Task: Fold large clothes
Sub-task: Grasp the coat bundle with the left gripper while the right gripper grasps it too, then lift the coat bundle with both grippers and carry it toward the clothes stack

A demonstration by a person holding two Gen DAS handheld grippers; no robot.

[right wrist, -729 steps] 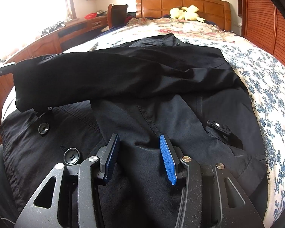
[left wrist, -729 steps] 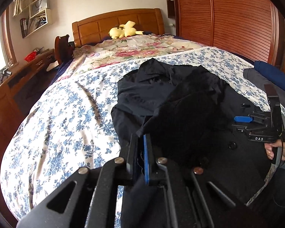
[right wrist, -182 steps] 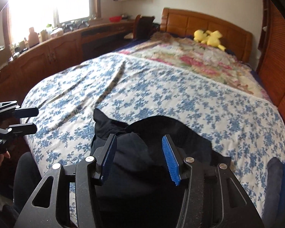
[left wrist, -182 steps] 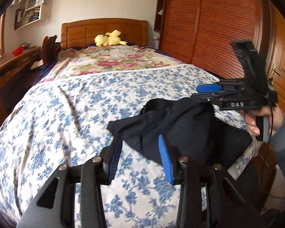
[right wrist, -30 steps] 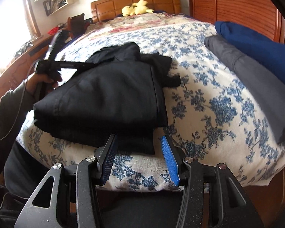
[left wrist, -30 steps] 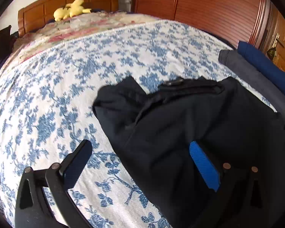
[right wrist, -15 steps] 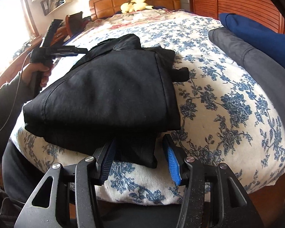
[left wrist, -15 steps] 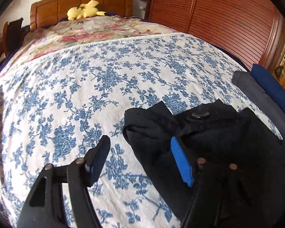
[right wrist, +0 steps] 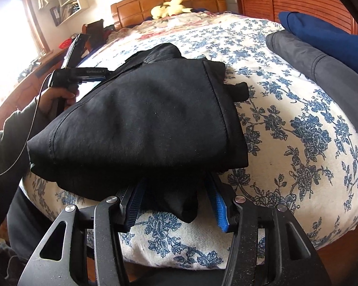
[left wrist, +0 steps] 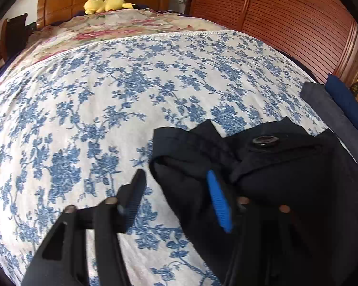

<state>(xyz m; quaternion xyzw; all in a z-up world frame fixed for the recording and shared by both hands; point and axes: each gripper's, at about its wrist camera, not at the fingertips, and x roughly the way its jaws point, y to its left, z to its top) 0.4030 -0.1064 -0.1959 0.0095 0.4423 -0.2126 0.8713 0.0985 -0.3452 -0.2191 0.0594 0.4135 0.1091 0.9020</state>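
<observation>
Black coat, folded into a thick squarish bundle of dark woven cloth, lies near the foot edge of a bed covered in a white spread with blue flowers. We hold a claw in each hand. Our left claw is at the coat's far corner, its jaws closing: the blue-padded finger lies against the cloth beside a round black button, the black finger is over the spread, and only the coat's edge lies between them, not yet pinched, so this claw is released. In the right wrist view our left hand, in a dark sleeve, grips that tool's handle beside the bundle. Our right claw is at the near edge, half spread, with a hanging flap of the coat between its blue pads; we cannot tell whether they press it. A folded grey garment and a folded navy garment lie at the bed's right side, apart from the coat. A yellow plush toy rests by the wooden headboard.
</observation>
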